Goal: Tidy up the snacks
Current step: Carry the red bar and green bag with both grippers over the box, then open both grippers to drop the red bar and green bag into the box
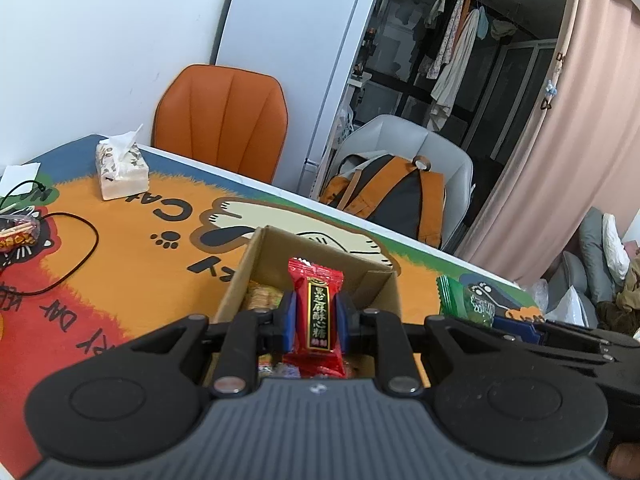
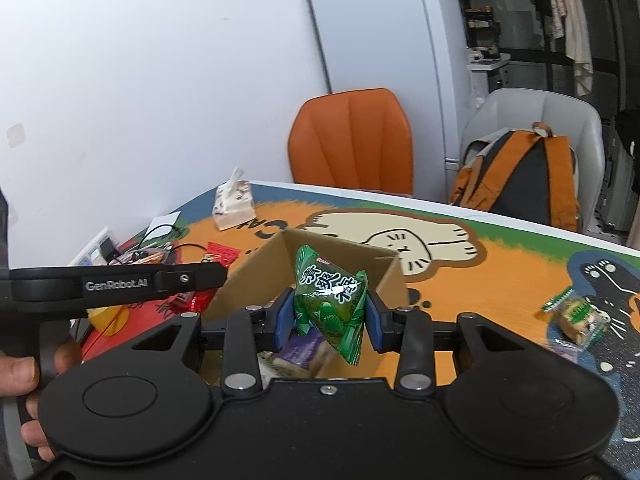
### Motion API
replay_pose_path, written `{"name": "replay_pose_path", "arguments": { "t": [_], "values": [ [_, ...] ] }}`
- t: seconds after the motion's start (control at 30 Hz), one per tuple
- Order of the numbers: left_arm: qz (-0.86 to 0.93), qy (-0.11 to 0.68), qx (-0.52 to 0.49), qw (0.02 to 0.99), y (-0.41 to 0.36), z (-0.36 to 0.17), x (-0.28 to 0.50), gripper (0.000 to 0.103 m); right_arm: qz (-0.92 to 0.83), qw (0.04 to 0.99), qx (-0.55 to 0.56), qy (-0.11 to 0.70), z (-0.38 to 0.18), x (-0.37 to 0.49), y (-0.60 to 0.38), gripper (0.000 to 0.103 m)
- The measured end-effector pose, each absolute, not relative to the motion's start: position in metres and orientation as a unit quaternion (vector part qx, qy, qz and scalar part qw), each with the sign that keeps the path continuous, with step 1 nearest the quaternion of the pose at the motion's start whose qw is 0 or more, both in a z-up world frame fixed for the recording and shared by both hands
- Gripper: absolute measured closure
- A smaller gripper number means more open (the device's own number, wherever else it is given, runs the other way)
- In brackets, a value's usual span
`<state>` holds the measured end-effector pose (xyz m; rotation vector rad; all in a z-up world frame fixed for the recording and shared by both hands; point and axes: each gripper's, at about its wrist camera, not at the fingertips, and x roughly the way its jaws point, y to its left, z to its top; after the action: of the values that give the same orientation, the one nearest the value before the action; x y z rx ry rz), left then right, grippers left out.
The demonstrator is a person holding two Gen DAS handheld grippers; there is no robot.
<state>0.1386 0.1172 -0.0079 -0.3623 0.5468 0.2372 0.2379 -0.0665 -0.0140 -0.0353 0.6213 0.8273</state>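
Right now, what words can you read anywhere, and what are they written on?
"黑芝麻酥心糖": red candy wrapper, held in the left gripper.
"清爽": partly readable on the green snack packet, held in the right gripper; the rest is crumpled.
"GenRobot.AI": side of the left gripper, seen from the right wrist.
"CAT": upside down on the tablecloth; its other lettering is cut off.

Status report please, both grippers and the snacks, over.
Left gripper shut on red candy packet above cardboard box. Right gripper shut on green candy packet, same box. Nothing blocking.

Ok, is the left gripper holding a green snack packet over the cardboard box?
No, the left gripper is shut on a red candy wrapper with a black label, above the open brown cardboard box.
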Motion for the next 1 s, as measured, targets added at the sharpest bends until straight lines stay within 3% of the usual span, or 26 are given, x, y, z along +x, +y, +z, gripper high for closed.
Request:
{"name": "replay_pose_path", "arguments": {
  "t": [0.2, 0.43, 0.63, 0.83, 0.93, 0.97, 1.0],
  "values": [
    [0.131, 0.292, -0.176, 0.931, 0.126, -0.020, 0.144, 0.083, 0.405, 0.863, -0.025, 0.299, -0.014, 0.235, -0.054, 0.065],
    [0.160, 0.302, -0.178, 0.923, 0.135, -0.027, 0.140, 0.071, 0.408, 0.859, -0.031, 0.307, -0.021, 0.234, -0.045, 0.065],
    [0.168, 0.299, -0.178, 0.922, 0.134, -0.028, 0.130, 0.054, 0.406, 0.857, -0.030, 0.316, -0.026, 0.236, -0.041, 0.064],
    [0.172, 0.301, -0.185, 0.920, 0.137, -0.030, 0.123, 0.050, 0.420, 0.853, -0.016, 0.311, -0.023, 0.237, -0.036, 0.063],
    [0.174, 0.301, -0.187, 0.919, 0.138, -0.031, 0.119, 0.042, 0.427, 0.851, -0.019, 0.305, -0.021, 0.234, -0.031, 0.053],
    [0.175, 0.302, -0.187, 0.918, 0.138, -0.031, 0.118, 0.038, 0.424, 0.853, -0.018, 0.305, -0.021, 0.234, -0.031, 0.043],
    [0.174, 0.302, -0.187, 0.919, 0.138, -0.031, 0.117, 0.036, 0.418, 0.855, -0.017, 0.305, -0.021, 0.234, -0.032, 0.039]
  ]
}}
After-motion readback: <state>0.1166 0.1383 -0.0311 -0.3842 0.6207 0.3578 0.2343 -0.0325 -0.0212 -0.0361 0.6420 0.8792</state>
